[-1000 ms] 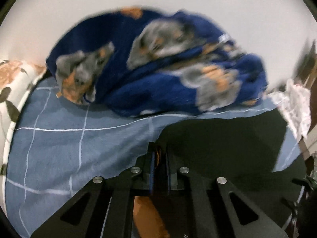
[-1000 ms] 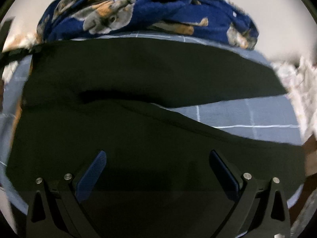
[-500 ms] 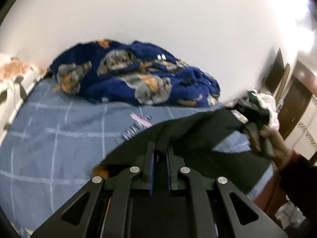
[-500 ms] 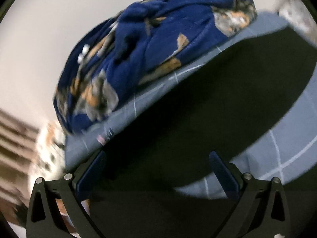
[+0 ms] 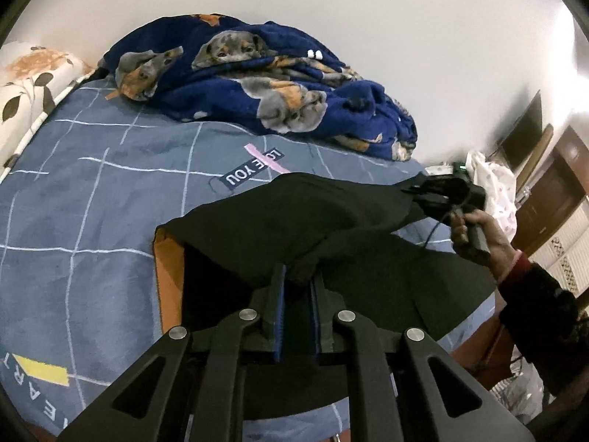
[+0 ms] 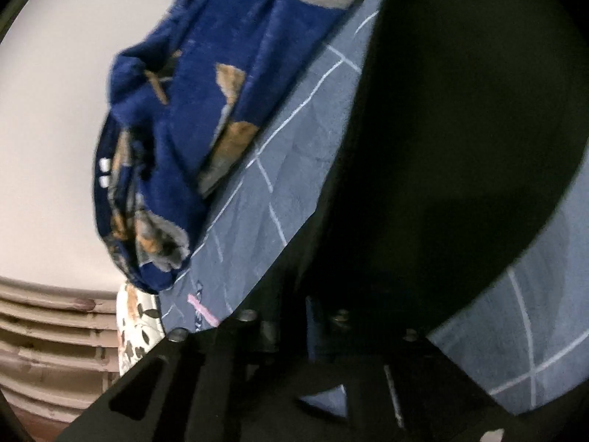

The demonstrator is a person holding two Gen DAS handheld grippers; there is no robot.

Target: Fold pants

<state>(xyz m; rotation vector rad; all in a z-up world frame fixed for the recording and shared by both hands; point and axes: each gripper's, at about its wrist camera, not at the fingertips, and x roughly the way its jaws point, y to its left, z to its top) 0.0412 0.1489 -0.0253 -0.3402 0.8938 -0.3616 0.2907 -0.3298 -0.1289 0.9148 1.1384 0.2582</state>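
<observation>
The right gripper (image 5: 423,193), wide open a second ago, has just closed on an edge of the black pants (image 5: 313,221) at right of the left-wrist frame. The pants, earlier flat on the bed (image 5: 92,202), now hang lifted between it and the left gripper (image 5: 296,287).

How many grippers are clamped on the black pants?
2. The left gripper pinches the pants near the camera; the right gripper holds their far end, right of the frame.

White wall (image 5: 368,18) behind bed (image 5: 92,202), brown door (image 5: 552,199).
</observation>
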